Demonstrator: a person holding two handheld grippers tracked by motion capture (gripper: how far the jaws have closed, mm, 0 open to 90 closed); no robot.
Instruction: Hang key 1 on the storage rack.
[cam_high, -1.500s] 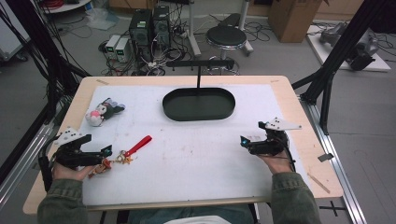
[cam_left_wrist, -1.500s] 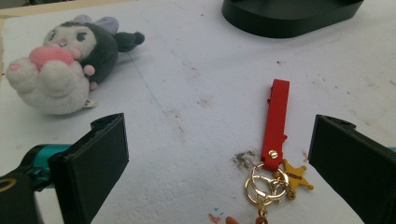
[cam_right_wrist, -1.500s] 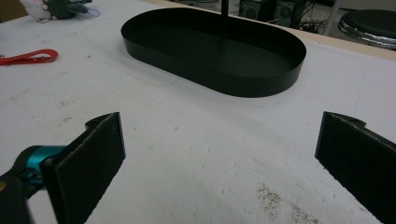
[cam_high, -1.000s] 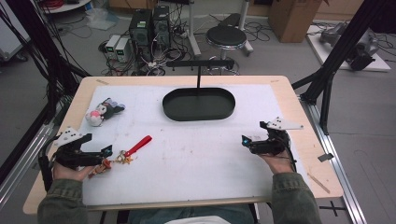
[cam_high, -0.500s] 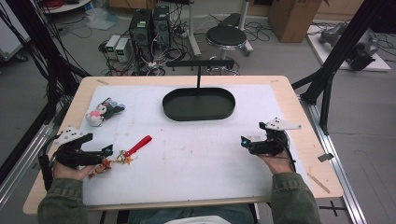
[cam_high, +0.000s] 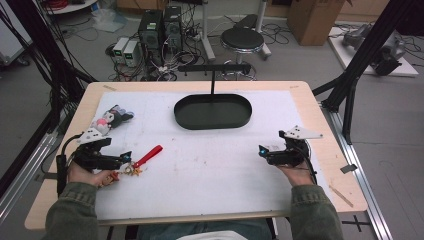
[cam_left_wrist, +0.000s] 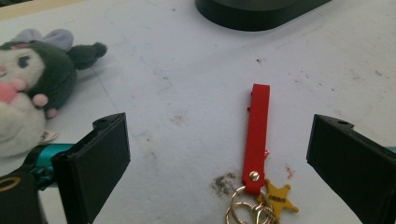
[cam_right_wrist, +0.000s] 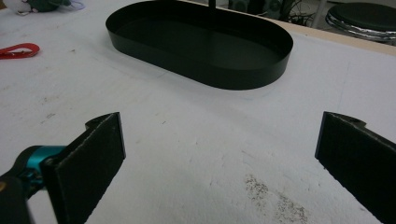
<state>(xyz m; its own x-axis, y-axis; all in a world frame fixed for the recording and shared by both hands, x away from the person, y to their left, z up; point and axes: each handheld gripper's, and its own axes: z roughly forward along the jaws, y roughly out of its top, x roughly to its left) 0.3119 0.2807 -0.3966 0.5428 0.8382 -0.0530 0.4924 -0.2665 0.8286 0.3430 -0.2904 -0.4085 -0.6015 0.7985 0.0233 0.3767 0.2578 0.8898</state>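
A red strap keychain (cam_high: 147, 156) (cam_left_wrist: 258, 135) with gold rings and a star charm (cam_left_wrist: 279, 200) lies flat on the white mat. My left gripper (cam_high: 126, 157) (cam_left_wrist: 219, 163) is open at the ring end, its jaws wide to either side of the strap and not touching it. At the back centre stands a black oval tray (cam_high: 212, 120) (cam_right_wrist: 187, 70). My right gripper (cam_high: 261, 150) (cam_right_wrist: 219, 158) is open over bare mat at the right, with nothing between its jaws. A small plush toy (cam_high: 111, 119) (cam_left_wrist: 32, 88) lies at the left.
A black T-shaped stand (cam_high: 212, 75) rises behind the tray. The red strap (cam_right_wrist: 18, 49) appears far left in the right gripper view. The wooden table rim (cam_high: 330, 145) borders the mat. Computers, cables and a stool (cam_high: 242, 37) stand on the floor beyond.
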